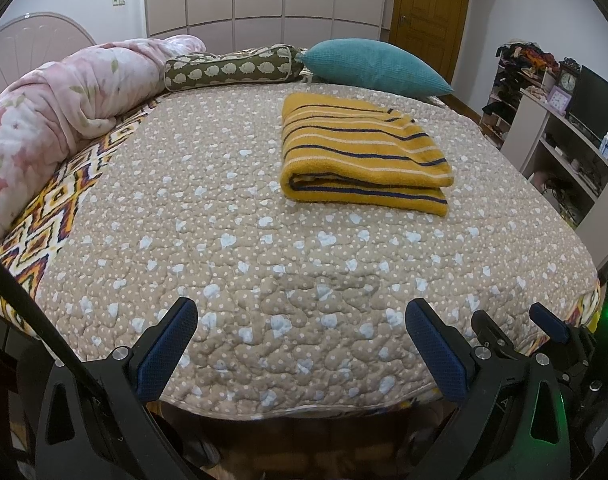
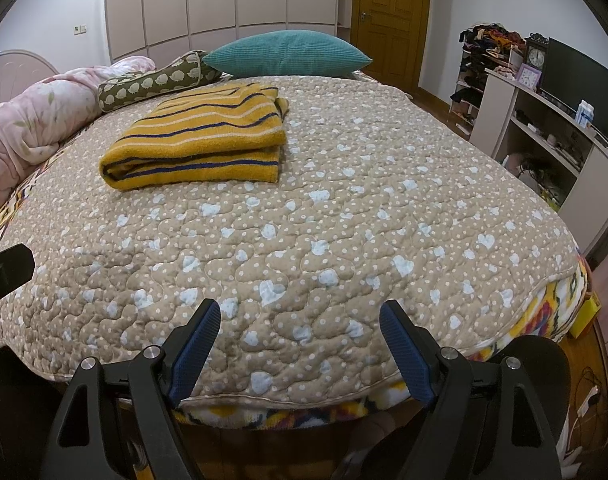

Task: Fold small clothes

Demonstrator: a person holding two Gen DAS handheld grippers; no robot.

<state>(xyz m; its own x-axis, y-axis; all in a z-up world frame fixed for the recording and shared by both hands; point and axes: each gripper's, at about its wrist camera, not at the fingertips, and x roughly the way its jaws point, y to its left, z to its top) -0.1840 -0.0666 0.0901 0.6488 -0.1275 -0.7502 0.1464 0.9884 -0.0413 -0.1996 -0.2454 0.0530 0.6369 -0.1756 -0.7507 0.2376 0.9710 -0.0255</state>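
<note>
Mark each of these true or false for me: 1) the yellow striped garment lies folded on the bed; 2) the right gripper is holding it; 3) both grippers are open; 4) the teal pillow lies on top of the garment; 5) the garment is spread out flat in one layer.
1) True: the yellow striped garment lies folded on the quilt.
2) False: the right gripper is empty, at the near edge of the bed, well short of the garment.
3) True: the left gripper and the right one both have their fingers apart with nothing between them.
4) False: the teal pillow lies behind the garment, apart from it.
5) False: it is doubled over, its layers showing at the near edge.
</note>
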